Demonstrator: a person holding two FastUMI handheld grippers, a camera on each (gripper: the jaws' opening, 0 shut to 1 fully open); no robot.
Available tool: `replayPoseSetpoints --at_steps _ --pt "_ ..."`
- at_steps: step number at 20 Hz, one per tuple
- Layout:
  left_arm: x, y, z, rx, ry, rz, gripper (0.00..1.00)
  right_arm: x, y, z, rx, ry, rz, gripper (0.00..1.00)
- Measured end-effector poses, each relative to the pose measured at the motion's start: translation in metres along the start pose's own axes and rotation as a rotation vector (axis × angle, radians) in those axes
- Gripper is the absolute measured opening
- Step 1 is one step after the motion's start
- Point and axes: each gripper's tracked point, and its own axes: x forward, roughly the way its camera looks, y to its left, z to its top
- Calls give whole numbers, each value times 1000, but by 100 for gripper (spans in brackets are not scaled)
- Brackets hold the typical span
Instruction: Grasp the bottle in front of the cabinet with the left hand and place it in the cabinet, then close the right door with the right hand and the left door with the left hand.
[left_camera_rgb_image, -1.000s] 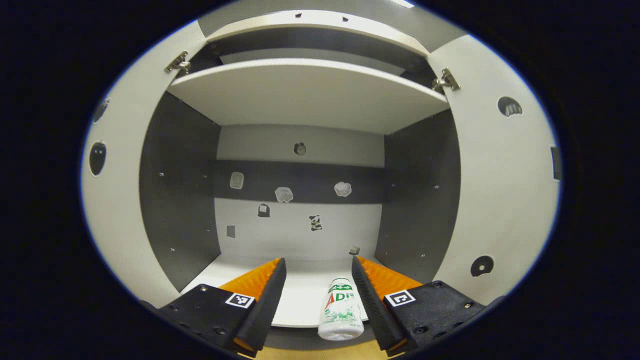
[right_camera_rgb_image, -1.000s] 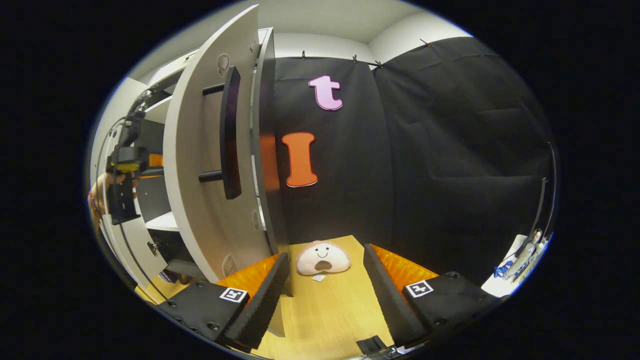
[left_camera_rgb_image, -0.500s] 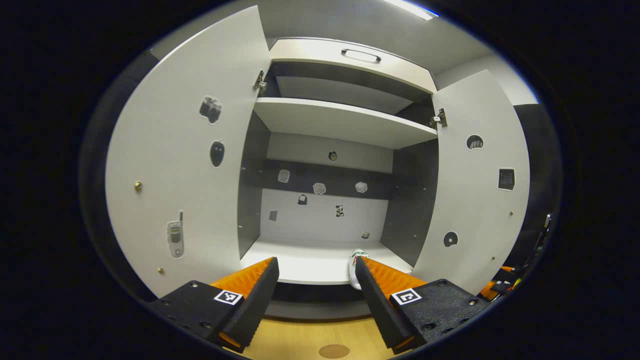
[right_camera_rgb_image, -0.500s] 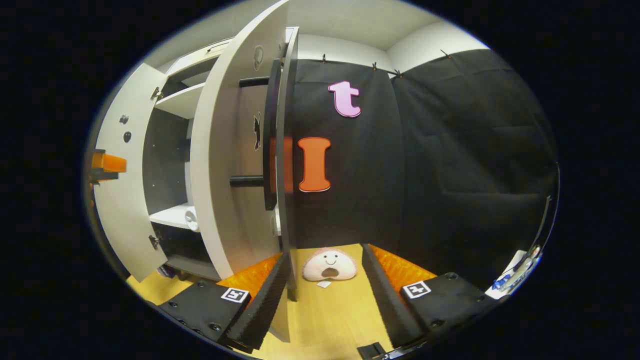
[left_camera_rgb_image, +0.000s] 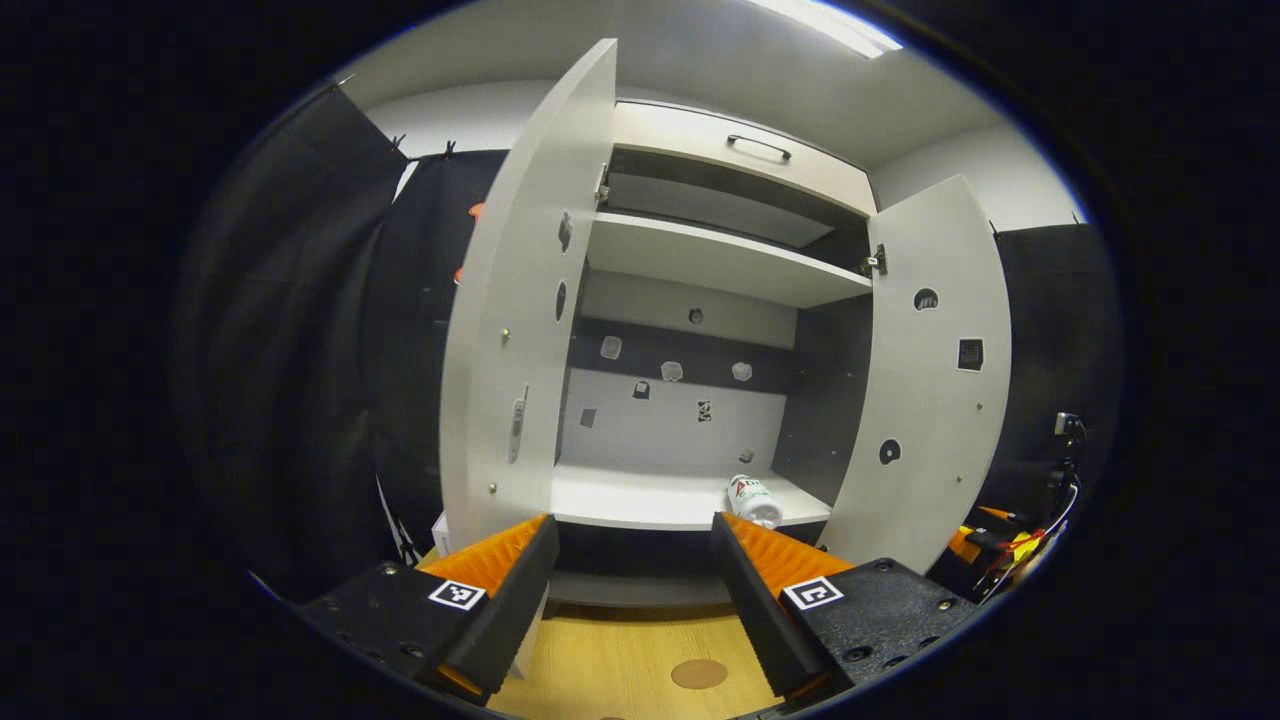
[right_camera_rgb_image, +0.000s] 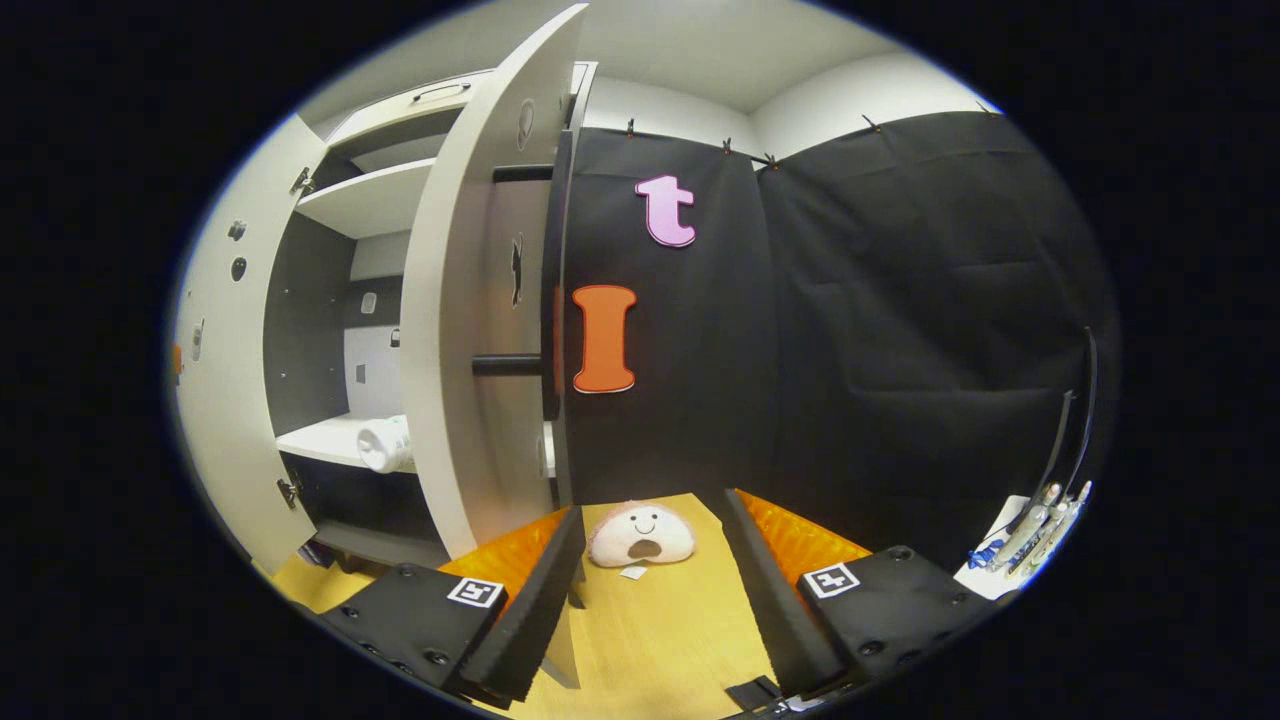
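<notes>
Two doors wide open, bottle already lying on its side on the lower shelf, close to that shelf's front edge and toward its right end, cap end facing out. Seen again from the right gripper view as a pale round end at the shelf's front edge, just behind the right door. Left gripper held back from the cabinet over the wooden floor, fingers spread apart and gripping nothing. Right gripper likewise spread and empty, low beside the right door's outer face, with the door's free edge just beside its left finger; dark bar handle higher up on that face. Left door swung out edge-on, well apart from either claw. Plush toy on the floor beyond the right fingers, clear of the door's swing as far as can be judged. Placement step apparently finished; right door next. Probably a light plastic bottle, smooth and rounded, likely to roll on the shelf if jolted, so a gentle closing seems wise. If regrasping were needed, best taken across the body's middle rather than the cap. Door panel stiff; pushing flat on its outer face near the free edge, or at the handle, should suffice.
</notes>
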Motion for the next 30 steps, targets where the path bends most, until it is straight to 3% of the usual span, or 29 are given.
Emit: replayPoseSetpoints --at_steps 9,10,11,12,13,14,15,16,17,18,30 --pt "-35 42 -12 -5 24 35 93 -12 111 -4 -65 13 162 92" --pt "-37 45 -13 -11 25 40 93 -13 125 -3 -67 10 198 84" --pt "-39 49 -13 -15 26 47 93 -12 137 1 -65 6 217 84" --pt "-42 54 -15 -15 28 56 93 -15 144 1 -55 6 228 94" --pt "-46 59 -15 -11 27 68 93 -19 148 0 -42 3 238 89" --pt "-50 66 -16 -5 23 82 93 -20 152 3 -34 -2 246 89" --pt "-54 73 -16 2 18 99 93 -20 153 5 -33 -6 251 95" --pt "-57 81 -16 7 16 116 93 -20 152 7 -38 -10 255 89" --pt "-59 88 -15 9 15 133 93 -21 152 7 -42 -14 258 89" --pt "-61 95 -17 9 15 147 93 -23 152 8 -42 -16 262 95" --pt "-34 152 -42 2 42 221 93 -59 137 32 -65 -47 234 96"
